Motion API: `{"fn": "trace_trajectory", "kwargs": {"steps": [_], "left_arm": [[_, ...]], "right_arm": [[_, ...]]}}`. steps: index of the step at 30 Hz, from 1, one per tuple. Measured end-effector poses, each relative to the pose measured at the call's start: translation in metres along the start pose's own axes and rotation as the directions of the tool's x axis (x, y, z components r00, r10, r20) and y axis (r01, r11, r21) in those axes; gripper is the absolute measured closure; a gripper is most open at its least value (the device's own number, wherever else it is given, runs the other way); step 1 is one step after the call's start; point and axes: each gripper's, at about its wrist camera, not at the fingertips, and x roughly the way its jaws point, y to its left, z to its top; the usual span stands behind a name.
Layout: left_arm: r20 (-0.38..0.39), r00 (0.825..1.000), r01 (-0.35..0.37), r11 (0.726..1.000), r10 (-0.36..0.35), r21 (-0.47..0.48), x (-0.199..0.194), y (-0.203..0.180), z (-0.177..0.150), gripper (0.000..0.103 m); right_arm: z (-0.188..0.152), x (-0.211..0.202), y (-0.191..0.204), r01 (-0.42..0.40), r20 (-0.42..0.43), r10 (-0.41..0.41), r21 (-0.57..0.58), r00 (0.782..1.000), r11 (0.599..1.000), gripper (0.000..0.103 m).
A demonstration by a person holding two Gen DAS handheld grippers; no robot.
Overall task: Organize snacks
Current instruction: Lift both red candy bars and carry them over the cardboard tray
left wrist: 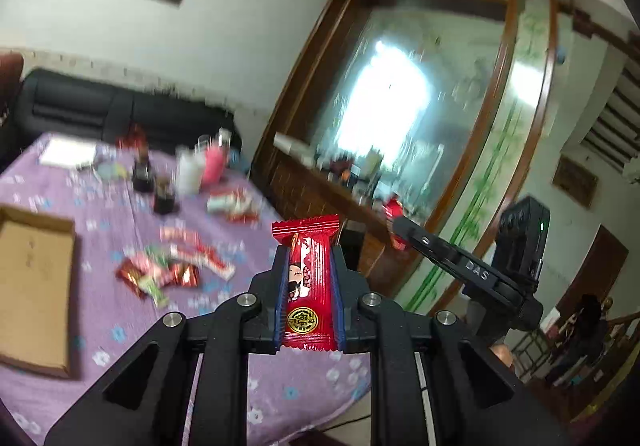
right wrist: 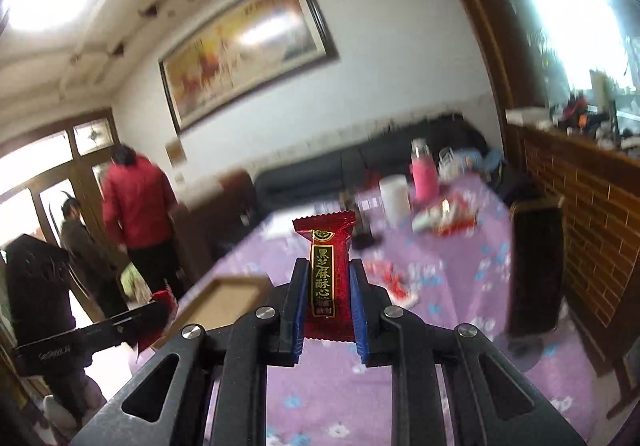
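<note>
My left gripper point(left wrist: 308, 250) is shut on a red candy packet with a cartoon face point(left wrist: 306, 286), held upright above the purple tablecloth point(left wrist: 120, 326). My right gripper point(right wrist: 328, 266) is shut on a dark red candy packet with gold lettering point(right wrist: 326, 274), also held up above the table. The right gripper also shows in the left wrist view point(left wrist: 460, 266), to the right. A loose pile of red and green snack packets point(left wrist: 172, 266) lies on the cloth. A shallow cardboard box point(left wrist: 32, 286) sits at the left; it also shows in the right wrist view point(right wrist: 224, 298).
Dark bottles point(left wrist: 144, 173), a white cup point(left wrist: 188, 169) and a pink flask point(left wrist: 214, 161) stand at the table's far end, with more packets point(left wrist: 234, 205) beside them. A black sofa point(left wrist: 100, 105) is behind. A wooden counter point(right wrist: 580, 205) is right. Two people point(right wrist: 136, 201) stand near the door.
</note>
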Motion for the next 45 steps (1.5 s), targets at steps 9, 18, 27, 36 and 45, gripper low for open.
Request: {"fn": "trace_trajectory", "kwargs": {"steps": [9, 18, 27, 36, 45], "left_arm": [[0.162, 0.984, -0.076, 0.997, 0.07, 0.031, -0.055, -0.016, 0.04, 0.088], [0.265, 0.96, -0.133, 0.979, 0.088, 0.158, -0.094, -0.069, 0.091, 0.088], [0.446, 0.724, -0.629, 0.769, 0.526, 0.115, -0.175, -0.063, 0.191, 0.087], [0.338, 0.459, -0.874, 0.486, 0.822, 0.004, -0.164, 0.068, 0.212, 0.087], [-0.052, 0.614, -0.789, 0.613, 0.787, -0.04, -0.043, 0.267, 0.112, 0.087]], "right_arm": [[0.053, -0.069, 0.06, 0.136, 0.195, -0.105, -0.152, 0.975, 0.979, 0.084], [0.126, -0.131, 0.045, 0.188, 0.331, -0.178, 0.003, 0.927, 0.982, 0.084], [0.228, -0.171, 0.128, 0.27, 0.383, -0.203, -0.132, 0.901, 0.954, 0.084], [0.255, -0.043, 0.224, 0.091, 0.18, -0.047, -0.245, 0.983, 0.965, 0.083], [0.067, 0.246, 0.234, -0.201, -0.384, 0.101, -0.231, 0.918, 0.952, 0.083]]}}
